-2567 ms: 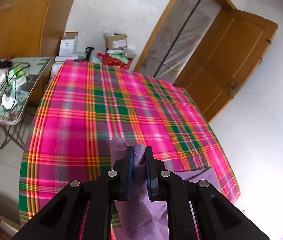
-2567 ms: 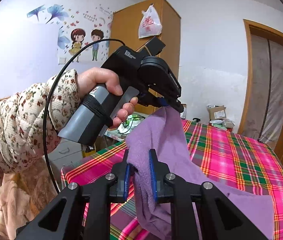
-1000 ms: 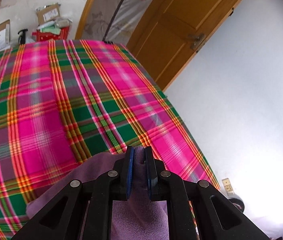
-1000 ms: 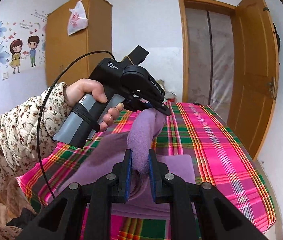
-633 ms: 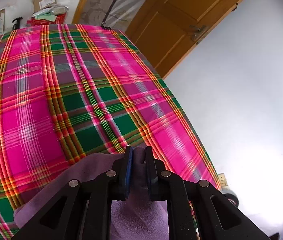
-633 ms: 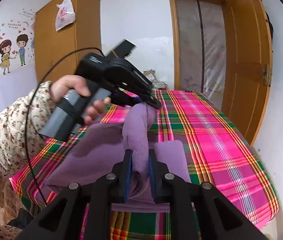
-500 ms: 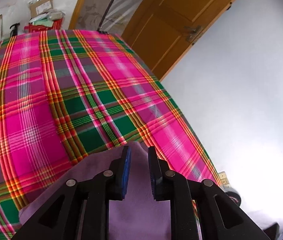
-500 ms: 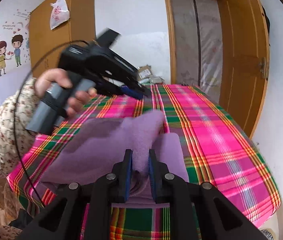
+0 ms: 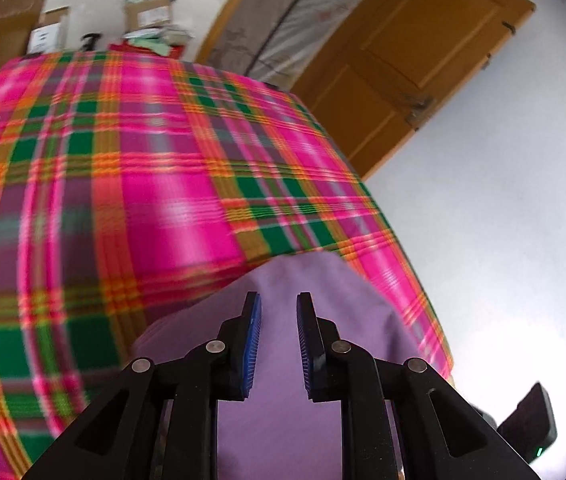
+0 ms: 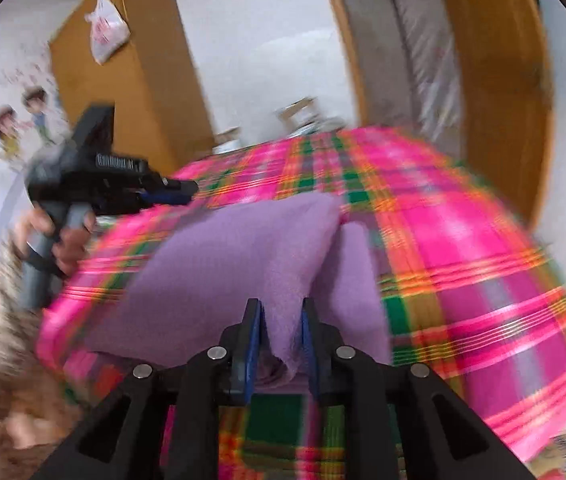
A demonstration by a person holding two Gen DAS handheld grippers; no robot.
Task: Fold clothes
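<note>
The purple cloth [image 10: 243, 264] lies folded over on the plaid bed [image 10: 463, 240]. The left gripper [image 9: 279, 340] is open and holds nothing. The right gripper [image 10: 281, 340] is opening, with cloth between its pads. Next, maybe pull back and fold again

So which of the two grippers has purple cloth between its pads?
The right gripper: a fold of purple fleece cloth stands between its opening pads; the left gripper is empty.
</note>
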